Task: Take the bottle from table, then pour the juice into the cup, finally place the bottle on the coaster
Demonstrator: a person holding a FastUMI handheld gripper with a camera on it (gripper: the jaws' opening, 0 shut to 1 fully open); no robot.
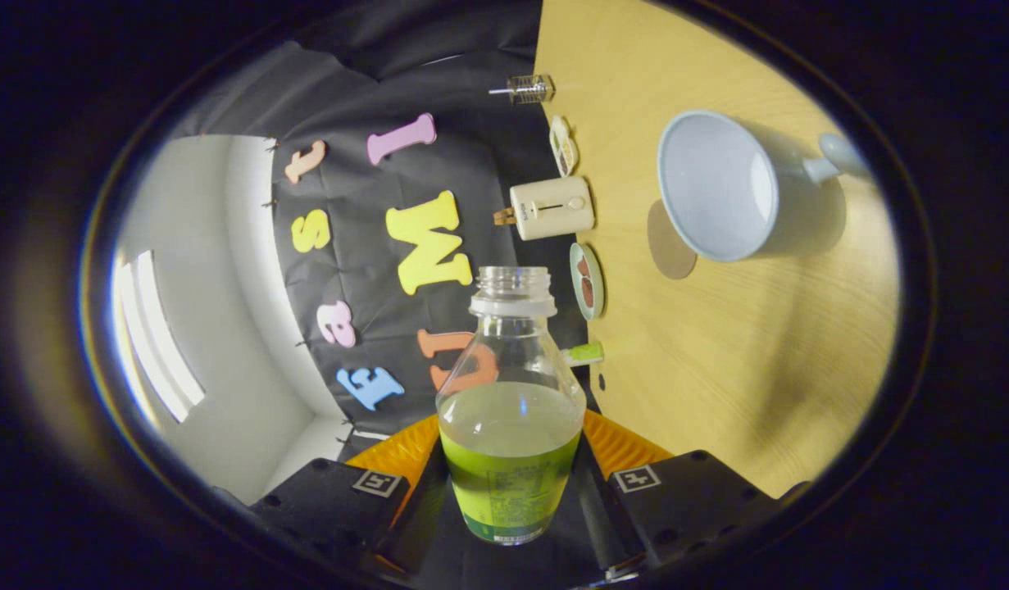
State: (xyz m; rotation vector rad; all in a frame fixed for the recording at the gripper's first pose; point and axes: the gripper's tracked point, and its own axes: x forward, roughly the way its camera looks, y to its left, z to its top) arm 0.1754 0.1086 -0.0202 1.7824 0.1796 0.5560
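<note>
My gripper (511, 459) is shut on a clear plastic bottle (511, 410), both fingers pressing its green-labelled body. The bottle has no cap, and pale green juice fills roughly its lower half. The whole view is rolled about a quarter turn, so the wooden table (717, 377) stands like a wall beside the bottle. A pale blue cup (721, 184) with a handle sits on the table beyond the fingers, its empty mouth facing me. A round brown coaster (670, 242) lies flat on the table right beside the cup, on the side nearer the bottle's neck.
Along the table's far edge, against the booth wall, stand a cream toaster-like box (552, 208), a small round dish (587, 281), a white patterned item (563, 145), a clear glass piece (527, 88) and a small green item (584, 353).
</note>
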